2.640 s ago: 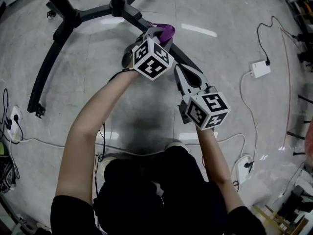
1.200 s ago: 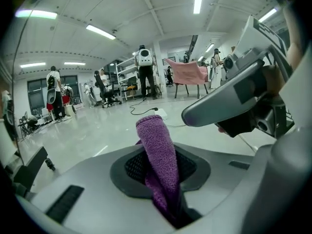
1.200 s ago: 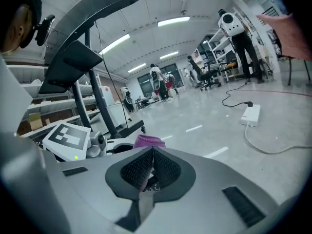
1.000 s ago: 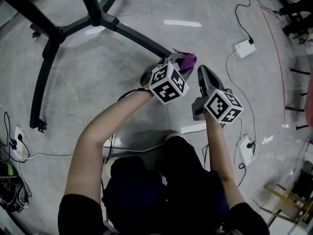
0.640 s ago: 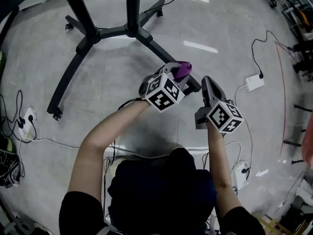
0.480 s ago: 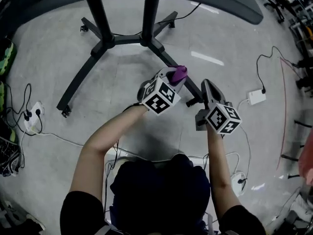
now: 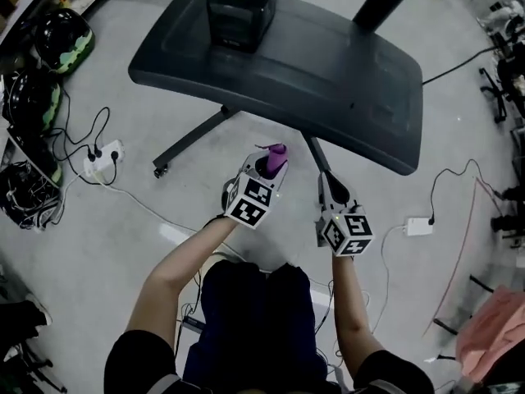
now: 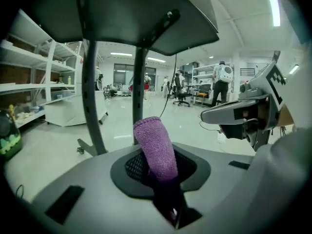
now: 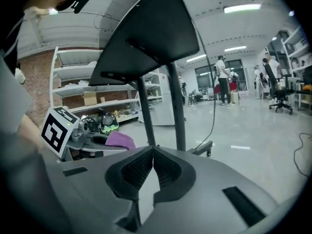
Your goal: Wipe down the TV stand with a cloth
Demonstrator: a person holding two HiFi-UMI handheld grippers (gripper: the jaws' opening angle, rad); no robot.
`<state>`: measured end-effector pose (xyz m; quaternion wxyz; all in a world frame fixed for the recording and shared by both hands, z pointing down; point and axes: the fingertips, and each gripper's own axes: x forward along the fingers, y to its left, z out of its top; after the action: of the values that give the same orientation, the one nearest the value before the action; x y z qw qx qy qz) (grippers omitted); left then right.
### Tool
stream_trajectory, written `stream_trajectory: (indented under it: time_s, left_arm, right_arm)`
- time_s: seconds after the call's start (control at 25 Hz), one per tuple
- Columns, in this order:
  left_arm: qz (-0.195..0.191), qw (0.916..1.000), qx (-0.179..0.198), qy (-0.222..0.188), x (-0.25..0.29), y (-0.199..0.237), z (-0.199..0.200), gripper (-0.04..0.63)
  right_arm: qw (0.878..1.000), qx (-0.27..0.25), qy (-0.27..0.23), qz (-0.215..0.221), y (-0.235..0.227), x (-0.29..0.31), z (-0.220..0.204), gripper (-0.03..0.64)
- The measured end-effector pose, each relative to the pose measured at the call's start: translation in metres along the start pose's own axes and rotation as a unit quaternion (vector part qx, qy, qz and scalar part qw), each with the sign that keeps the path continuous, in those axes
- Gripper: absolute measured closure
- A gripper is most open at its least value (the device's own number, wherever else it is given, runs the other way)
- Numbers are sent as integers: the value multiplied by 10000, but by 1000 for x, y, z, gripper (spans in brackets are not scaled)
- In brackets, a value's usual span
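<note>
The TV stand's dark grey shelf fills the top of the head view, over its black legs. Just below the shelf's front edge, my left gripper is shut on a rolled purple cloth, which sticks up from the jaws. In the left gripper view the cloth stands between the closed pads of the left gripper, under the shelf's underside. My right gripper hangs beside it, shut with nothing held; its pads meet in the right gripper view.
A black box sits on the shelf. Cables and a power strip lie on the floor at left, near helmets. Another white adapter with its cord lies at right. A pink cloth is at lower right.
The view has pulled back and up from the stand's base to its shelf. Both grippers have risen from the floor-level leg to just below the shelf's front edge, the cloth still held.
</note>
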<state>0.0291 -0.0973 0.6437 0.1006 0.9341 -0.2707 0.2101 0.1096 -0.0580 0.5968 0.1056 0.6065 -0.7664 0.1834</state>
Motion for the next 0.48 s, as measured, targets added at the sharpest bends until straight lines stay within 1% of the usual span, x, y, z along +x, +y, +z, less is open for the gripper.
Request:
stream_trajectory:
  time_s: [0.12,0.24,0.36,0.48]
  left_arm:
    - [224,9996,-142,95,-63,17,20,512]
    - [377,9987,-299,183,-117,22,58,512]
    - [370,9985,-365,195,-163,7,103,512]
    - [314,9982,-490,138,-204,-17,142,512]
  right_arm:
    - [9989,-256,336,198,52,-14,25,594]
    - [9967,-243,692,341,84,-34,57,594]
    - [9966,-93,798,206,103,-64,98,594]
    - [9971,203,731,-45,119,-98,137,594]
